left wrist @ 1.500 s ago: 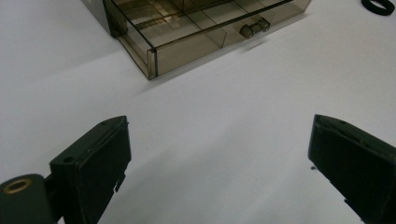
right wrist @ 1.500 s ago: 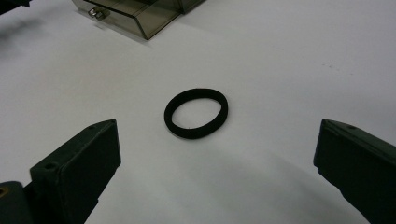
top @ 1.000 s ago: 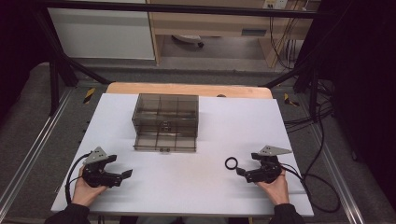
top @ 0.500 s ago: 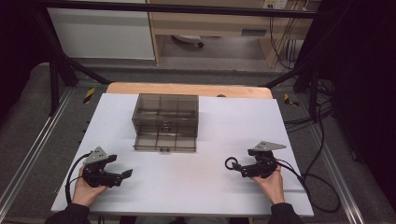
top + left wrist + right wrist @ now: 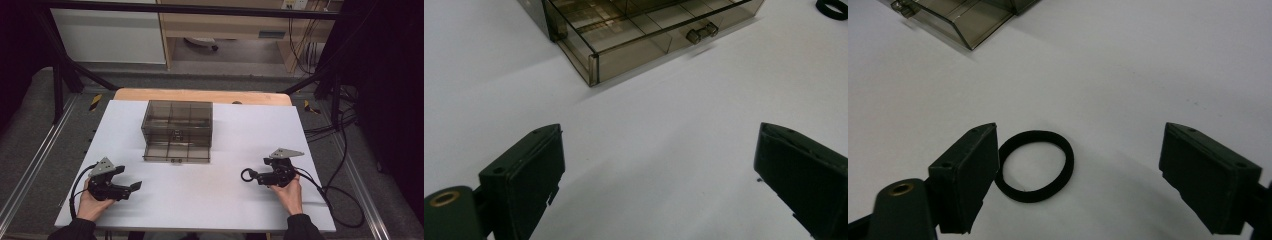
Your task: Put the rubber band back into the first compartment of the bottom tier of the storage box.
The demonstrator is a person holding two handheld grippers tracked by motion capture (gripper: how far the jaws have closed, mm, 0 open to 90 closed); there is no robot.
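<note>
**Black ring lies flat between the right jaws**

The black ring (image 5: 1035, 165) lies flat on the white tabletop (image 5: 210, 200), its hole facing up, slightly oval with the long axis running left-right in the right gripper view. The right hand-held gripper (image 5: 1080, 175) has just been closing; its jaws stand apart, the left one touching the ring's rim. At lower left of the high view, the left hand-held gripper (image 5: 131, 189) rests with jaws wide apart, pointing toward the smoky drawer box (image 5: 177, 130).
</note>
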